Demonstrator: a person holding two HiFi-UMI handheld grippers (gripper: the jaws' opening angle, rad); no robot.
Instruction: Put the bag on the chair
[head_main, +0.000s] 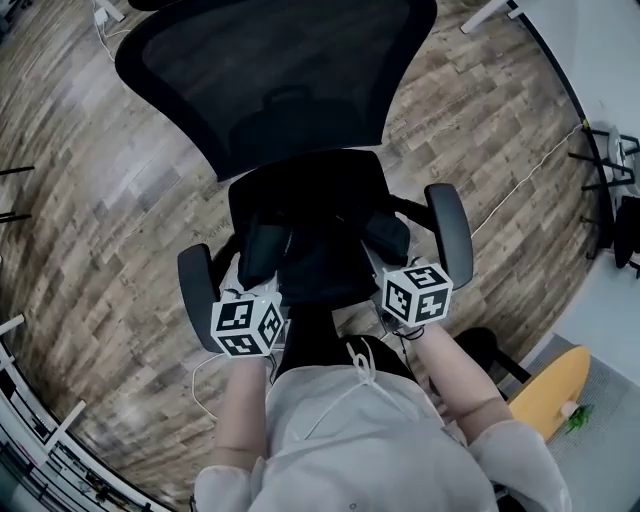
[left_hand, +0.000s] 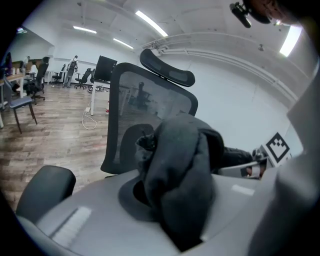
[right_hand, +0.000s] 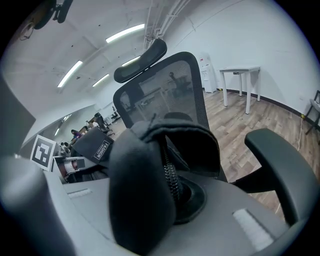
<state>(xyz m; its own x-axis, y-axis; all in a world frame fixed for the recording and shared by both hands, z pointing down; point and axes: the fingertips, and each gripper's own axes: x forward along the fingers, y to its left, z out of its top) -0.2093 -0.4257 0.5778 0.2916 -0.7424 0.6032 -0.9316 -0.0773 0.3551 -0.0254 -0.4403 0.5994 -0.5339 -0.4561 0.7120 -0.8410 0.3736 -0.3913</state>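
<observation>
A black bag (head_main: 322, 262) hangs over the seat (head_main: 310, 185) of a black office chair whose mesh backrest (head_main: 270, 70) fills the top of the head view. Both grippers hold the bag from the near side. My left gripper (head_main: 258, 288) is shut on a fold of dark bag fabric (left_hand: 182, 190). The right gripper (head_main: 392, 268) is shut on a padded part of the bag (right_hand: 142, 200) beside its zipper (right_hand: 171, 175). Whether the bag's underside touches the seat is hidden by the bag itself.
The chair's armrests (head_main: 452, 232) (head_main: 198, 292) flank the grippers. All around is wood floor (head_main: 90, 190), with a white cable (head_main: 520, 185) at the right. A yellow board (head_main: 552, 388) lies at the lower right, and a white table (right_hand: 240, 75) stands further off.
</observation>
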